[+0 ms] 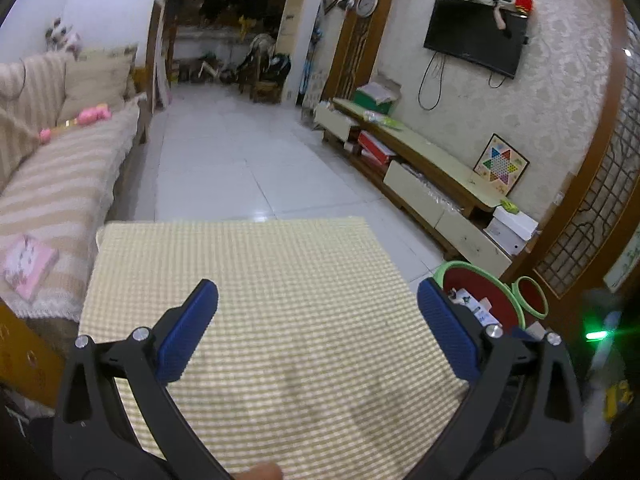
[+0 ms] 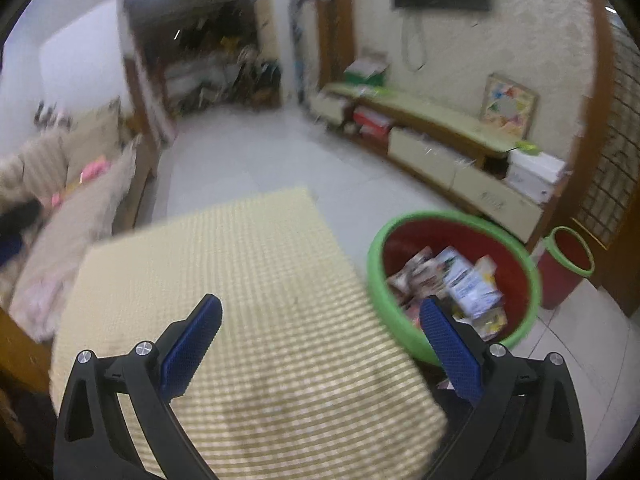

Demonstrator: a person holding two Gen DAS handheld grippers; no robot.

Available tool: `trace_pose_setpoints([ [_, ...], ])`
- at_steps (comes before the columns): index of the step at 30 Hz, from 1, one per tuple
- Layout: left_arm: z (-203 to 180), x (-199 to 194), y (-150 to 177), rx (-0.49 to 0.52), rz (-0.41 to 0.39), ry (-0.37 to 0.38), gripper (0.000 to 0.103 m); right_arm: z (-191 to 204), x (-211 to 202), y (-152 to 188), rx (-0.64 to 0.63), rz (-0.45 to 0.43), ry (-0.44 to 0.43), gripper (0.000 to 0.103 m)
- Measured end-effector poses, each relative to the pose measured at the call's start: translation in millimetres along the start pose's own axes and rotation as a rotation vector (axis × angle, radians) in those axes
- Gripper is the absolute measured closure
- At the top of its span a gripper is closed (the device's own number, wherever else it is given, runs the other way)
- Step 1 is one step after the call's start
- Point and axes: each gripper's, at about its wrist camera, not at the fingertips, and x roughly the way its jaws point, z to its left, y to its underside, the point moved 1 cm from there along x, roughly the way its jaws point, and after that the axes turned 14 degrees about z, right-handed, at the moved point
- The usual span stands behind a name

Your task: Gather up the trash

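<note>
trash [image 2: 460, 284] in red bin [image 2: 452, 220], beside right hand-held gripper [image 2: 320, 344], jaws apart

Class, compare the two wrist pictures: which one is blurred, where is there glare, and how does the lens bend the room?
Left wrist view: sharp, with a green flare at the right edge and a light reflection on the tiled floor. Right wrist view: motion-blurred throughout; the wrappers in the large basin smear, though the right gripper stays crisp. Both views: fisheye bows the walls and darkens the corners.

yellow-checked tablecloth [image 1: 248, 300], green-rimmed red bin [image 2: 452, 232], blue fingers [image 1: 188, 332]
</note>
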Motion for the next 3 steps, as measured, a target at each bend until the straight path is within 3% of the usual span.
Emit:
trace_pose_setpoints([
  [3, 16.9, 0.0, 8.0, -0.055, -0.015, -0.035, 0.005, 18.2, 48.0, -0.4, -0.063, 0.065, -0.017, 0.007],
])
